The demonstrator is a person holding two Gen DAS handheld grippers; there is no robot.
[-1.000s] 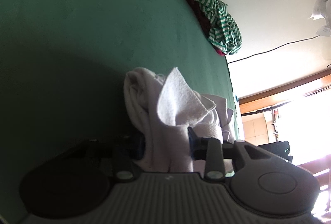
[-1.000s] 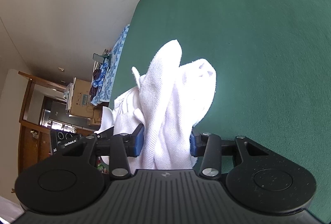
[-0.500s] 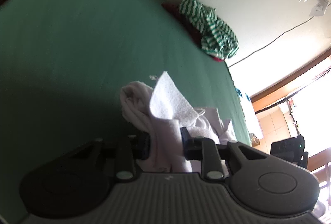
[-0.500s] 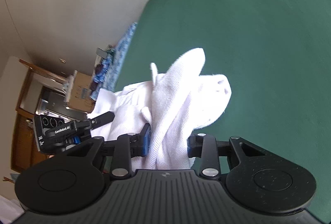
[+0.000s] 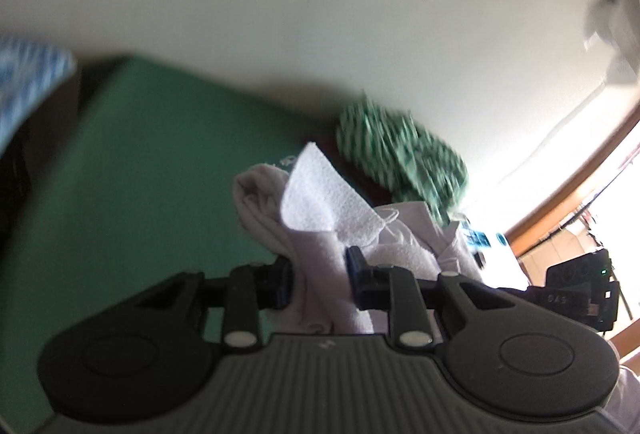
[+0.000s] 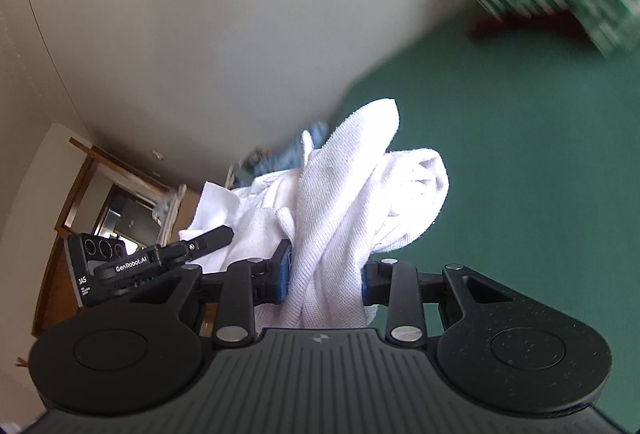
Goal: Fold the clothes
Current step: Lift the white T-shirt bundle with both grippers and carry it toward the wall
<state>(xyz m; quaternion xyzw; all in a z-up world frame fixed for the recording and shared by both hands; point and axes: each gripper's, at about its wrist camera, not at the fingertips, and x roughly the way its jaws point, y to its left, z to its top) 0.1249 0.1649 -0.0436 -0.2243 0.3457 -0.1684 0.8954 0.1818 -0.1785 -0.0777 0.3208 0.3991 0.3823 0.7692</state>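
**White cloth held up in both claws**

Nearest to us, the left claw [image 5: 318, 274] is clamped on a bunch of the white cloth [image 5: 320, 193], and the right claw [image 6: 324, 274] is clamped on another bunch of the same cloth [image 6: 352, 193]. Each claw has its jaws narrow, with the fabric pressed between the blue pads. The cloth hangs between the two claws, above the green surface [image 5: 140, 173]; we cannot tell if any part of it touches that surface.

We judge the cloth to be light, soft and limp. It will sag and bunch wherever it is not held, and it is not fragile. For a clean fold, we think it is better to hold it by two corners or along one edge, not by a thick bundle as now.

The cloth is plain white with a fine knitted texture, and it is crumpled, with one pointed corner standing up.

Farther away, a green striped garment [image 5: 400, 153] lies near the wall [image 5: 320, 13].
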